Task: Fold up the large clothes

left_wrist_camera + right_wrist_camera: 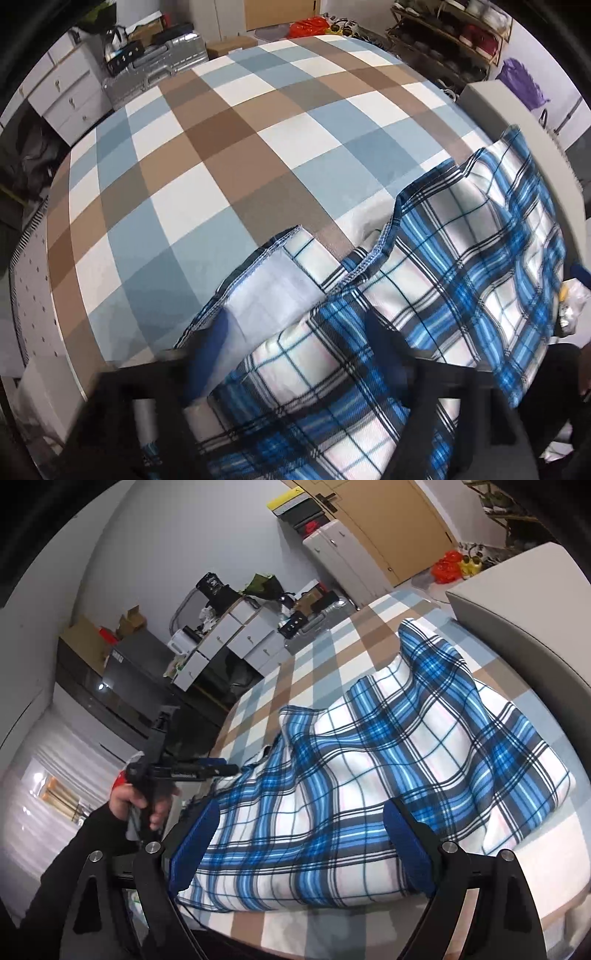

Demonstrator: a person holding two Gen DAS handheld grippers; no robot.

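Nearest in the right wrist view: right claw [299, 843], its 2 blue pads [194, 843] set wide apart on either side of a bunched fold of the plaid garment [369, 760]; jaws spread, cloth between them, but grip not certain. Cannot tell whether clamped or merely straddling.

Nearest in the left wrist view: left claw [295, 343], blurred, blue fingers [207, 343] either side of a raised ridge of the plaid garment [461, 258], fabric rising between them and draping over the black frame. Looks clenched on the cloth, lifted edge held up off the bed.

Left of the right claw: left hand [142, 805] in a black sleeve, gripping the handle of the other tool, its tip touching the garment's left edge.

Beyond the claws: blue, white and black plaid cloth lying rumpled across the near right part of the bed [221, 166], pale underside and stitched hem [258, 254] turned up on the left side.

Farther: checked bedsheet in brown, blue and white, smooth and flat.

Farthest: white drawers [236, 638] along the wall, a wooden door [388, 520], shoe rack [454, 33], orange bag [308, 27] on the floor.
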